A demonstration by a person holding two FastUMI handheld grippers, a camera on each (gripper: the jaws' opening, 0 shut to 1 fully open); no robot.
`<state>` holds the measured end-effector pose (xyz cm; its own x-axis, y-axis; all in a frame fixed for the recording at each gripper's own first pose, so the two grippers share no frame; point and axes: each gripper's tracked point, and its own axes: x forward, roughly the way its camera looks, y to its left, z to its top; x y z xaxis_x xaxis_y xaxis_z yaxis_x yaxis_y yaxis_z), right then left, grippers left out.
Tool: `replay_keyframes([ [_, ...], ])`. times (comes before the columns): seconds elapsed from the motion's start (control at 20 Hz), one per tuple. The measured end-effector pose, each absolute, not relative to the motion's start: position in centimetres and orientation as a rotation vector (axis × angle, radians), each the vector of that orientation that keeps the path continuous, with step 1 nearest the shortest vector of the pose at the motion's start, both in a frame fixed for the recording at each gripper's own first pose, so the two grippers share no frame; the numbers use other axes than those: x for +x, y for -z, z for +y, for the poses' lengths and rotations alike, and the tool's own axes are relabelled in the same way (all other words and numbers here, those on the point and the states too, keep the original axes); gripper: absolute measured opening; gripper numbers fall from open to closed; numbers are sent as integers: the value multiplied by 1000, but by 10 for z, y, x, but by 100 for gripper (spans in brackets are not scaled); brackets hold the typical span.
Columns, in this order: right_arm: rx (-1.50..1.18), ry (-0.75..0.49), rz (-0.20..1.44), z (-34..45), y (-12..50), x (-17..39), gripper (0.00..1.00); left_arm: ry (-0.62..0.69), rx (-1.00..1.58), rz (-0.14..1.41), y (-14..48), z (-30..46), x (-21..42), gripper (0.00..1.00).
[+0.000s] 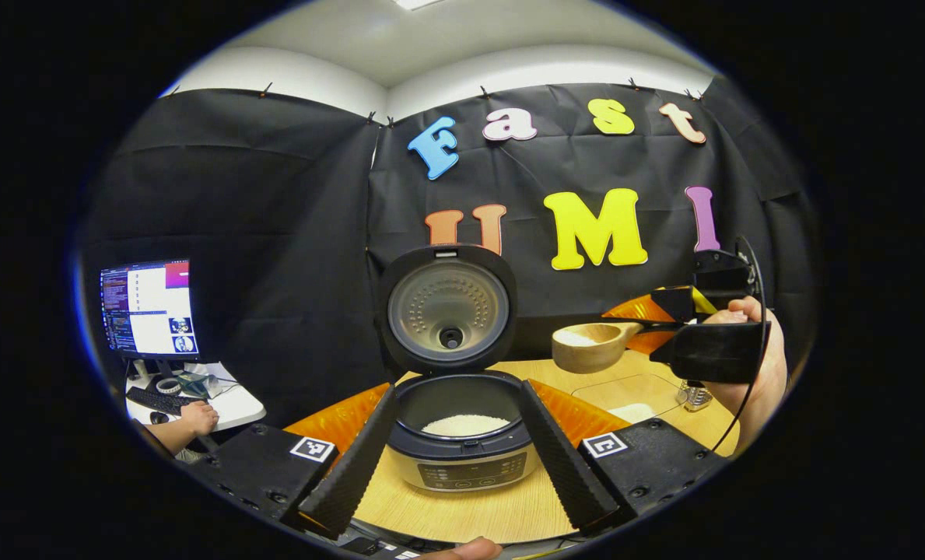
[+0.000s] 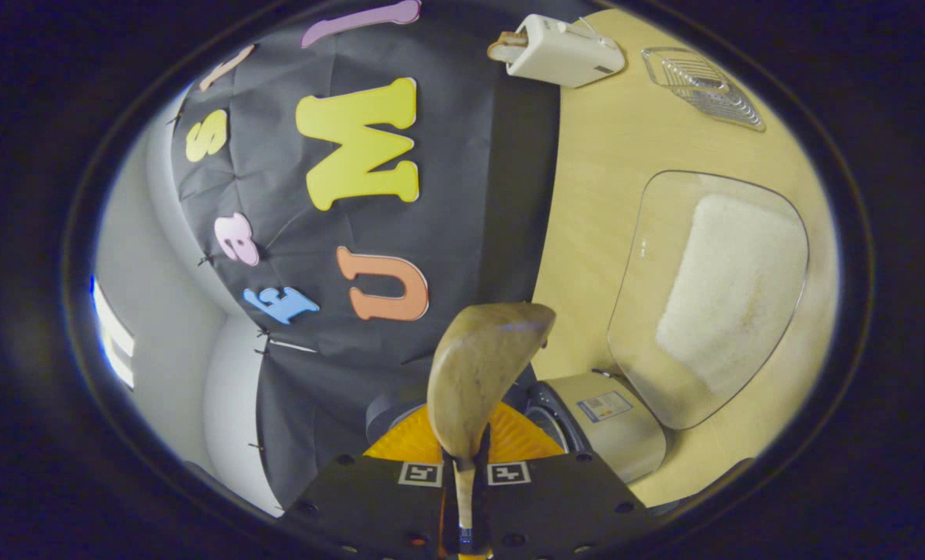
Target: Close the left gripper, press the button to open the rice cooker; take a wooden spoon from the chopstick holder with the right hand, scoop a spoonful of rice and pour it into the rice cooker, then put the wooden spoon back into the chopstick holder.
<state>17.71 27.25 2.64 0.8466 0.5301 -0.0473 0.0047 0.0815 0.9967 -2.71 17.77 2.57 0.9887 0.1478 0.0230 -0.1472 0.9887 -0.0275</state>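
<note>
Worktop: light wood, carries everything. In the right gripper view it runs down the right side of a rolled frame.

Rice cooker: sits on the worktop straight ahead in the left gripper view. Lid is up and upright behind the pot, inner plate facing the camera. A low mound of rice lies in the pot. The right gripper view catches the cooker's body low in frame, just beside the clear tray.

Clear tray: flat on the worktop, holds a heap of white rice. In the left gripper view it lies right of the cooker, below the spoon.

Toaster and wire rack: far end of the worktop, apart from each other.

Left gripper: jaws wide, holding nothing, one finger on each side of the cooker's front in the picture, not touching it as far as I can tell.

Right gripper: carried in a hand at right of the left gripper view, above the worktop. Jaws narrow, clamped on the handle of the wooden spoon. Its own view shows the handle pinched between both fingers, with the back of the bowl toward the camera.

Wooden spoon: in the air, right of the open lid and higher than the pot rim, well off the pot. Bowl points toward the cooker, with some white rice in it. Amount is hard to judge.

Metal holder: partly hidden under the right gripper, probably the chopstick holder.

Background: a monitor on a side desk, with a person's hand at the keyboard.
</note>
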Motion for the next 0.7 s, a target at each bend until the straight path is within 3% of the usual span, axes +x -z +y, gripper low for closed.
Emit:
replay_keyframes([
  [0.3, 1286, -374, 404, 322, -56, 196, 6, -157, -65, -4, -15, 201, -28, 100],
  [0.35, 1236, -354, 388, 327, -60, 197, 7, -159, -72, -2, -15, 205, -28, 96],
  [0.4, 1183, -337, 374, 333, -63, 199, 7, -169, -78, -1, -14, 210, -30, 100],
  [0.7, 898, -269, 306, 366, -82, 209, 7, -204, -94, -7, -14, 225, -36, 100],
])
